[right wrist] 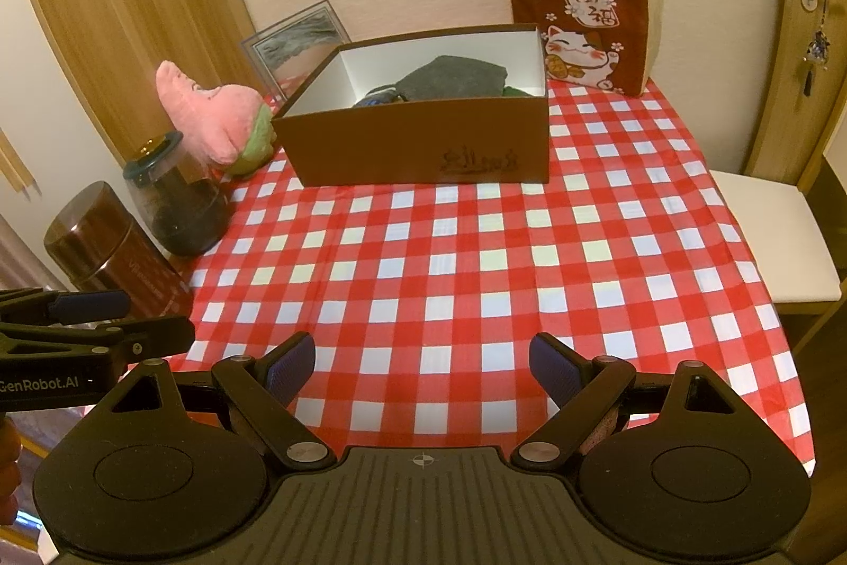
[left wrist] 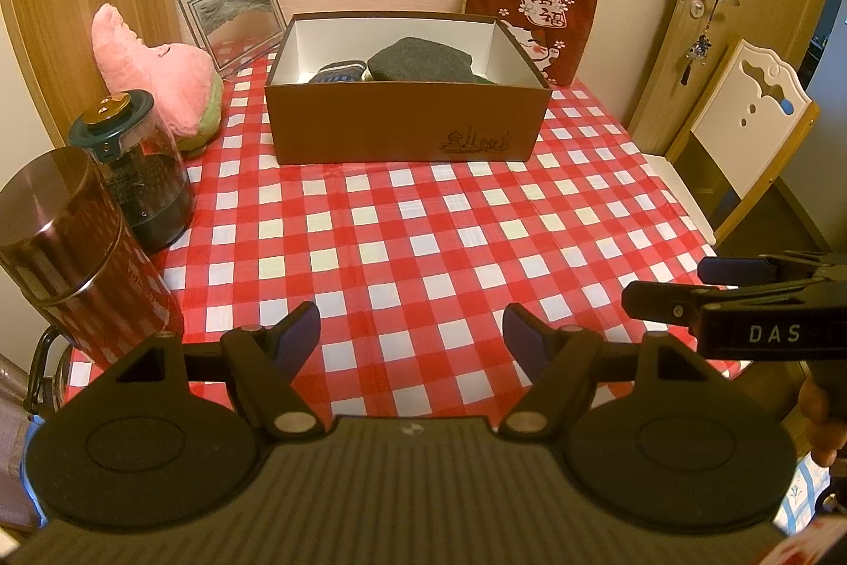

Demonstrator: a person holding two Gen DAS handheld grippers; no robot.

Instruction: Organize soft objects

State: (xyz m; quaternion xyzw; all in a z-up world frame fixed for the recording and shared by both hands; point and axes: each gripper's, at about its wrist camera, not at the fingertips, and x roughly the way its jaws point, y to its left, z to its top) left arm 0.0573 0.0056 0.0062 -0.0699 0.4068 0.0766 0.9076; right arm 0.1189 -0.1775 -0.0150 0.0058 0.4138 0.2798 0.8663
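far left at nine o'clock, a dark red metal canister [left wrist: 69, 247], and just behind it a glass jar with a teal lid [left wrist: 135, 165], both on the edge of the red-and-white checked tablecloth [left wrist: 423, 236]. up toward ten o'clock, a pink plush toy [left wrist: 153, 70] slumped beside the jar, with a framed picture [left wrist: 233, 17] leaning on the wall behind. dead ahead at twelve o'clock, an open brown cardboard box [left wrist: 407, 125], white inside, holding a dark grey knit piece [left wrist: 418, 59] on top of a blue patterned sock [left wrist: 339, 70]; a bit of green fabric peeking at the right inside corner, too hidden to name. at one o'clock, a red lucky-cat cushion [left wrist: 534, 14] propped upright against the wall, just behind the box. at three o'clock, off the table, a white chair [left wrist: 741, 120] and a wooden door. low in front, left gripper [left wrist: 412, 332] hovering over bare cloth, fingers spread wide, nothing between them. right gripper [right wrist: 422, 364] level beside it, fingers likewise wide apart and empty, well short of the box.
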